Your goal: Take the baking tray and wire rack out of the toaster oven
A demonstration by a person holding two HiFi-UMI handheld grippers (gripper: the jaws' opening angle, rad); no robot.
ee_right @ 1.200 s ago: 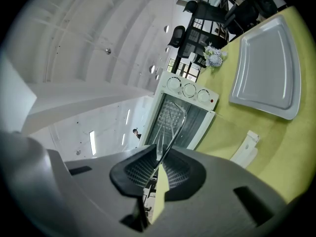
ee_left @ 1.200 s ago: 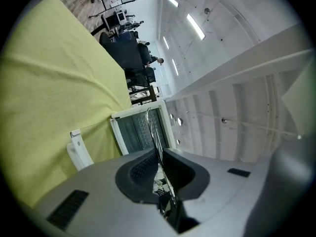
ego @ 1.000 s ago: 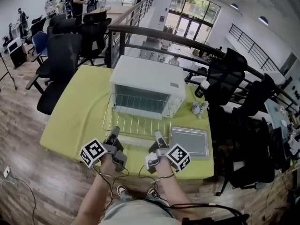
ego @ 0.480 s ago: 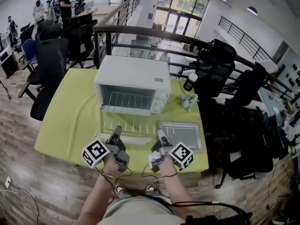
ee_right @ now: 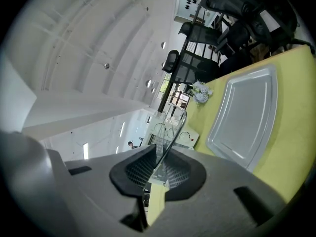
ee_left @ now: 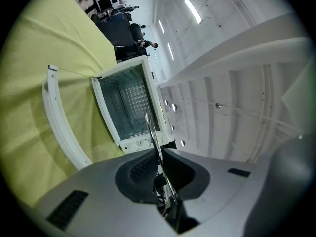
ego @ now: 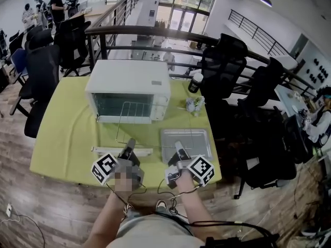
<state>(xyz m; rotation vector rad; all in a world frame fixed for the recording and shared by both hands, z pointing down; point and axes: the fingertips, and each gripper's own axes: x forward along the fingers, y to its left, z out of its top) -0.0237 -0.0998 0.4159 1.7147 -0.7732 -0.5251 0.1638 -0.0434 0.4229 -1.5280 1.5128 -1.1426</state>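
Bright, thin steel wire of the rack (ego: pixel 137 124) glints as I work from afar. The pads (ee_left: pixel 143 168) I steer are ribbed black rubber set in matt grey plastic. The tray (ego: pixel 186 144) is dull, smooth sheet metal, the oven (ego: pixel 129 79) smooth white-painted metal, the cloth (ego: pixel 62 133) matt yellow-green, the floor (ego: pixel 41 205) grained wood planks.

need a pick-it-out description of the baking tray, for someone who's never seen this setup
On the yellow-green table stands a white toaster oven. The baking tray lies flat on the cloth in front of the oven's right end, near the table's front edge. It is a solid, rimmed silver sheet, unlike the open-grid wire rack just to its left.
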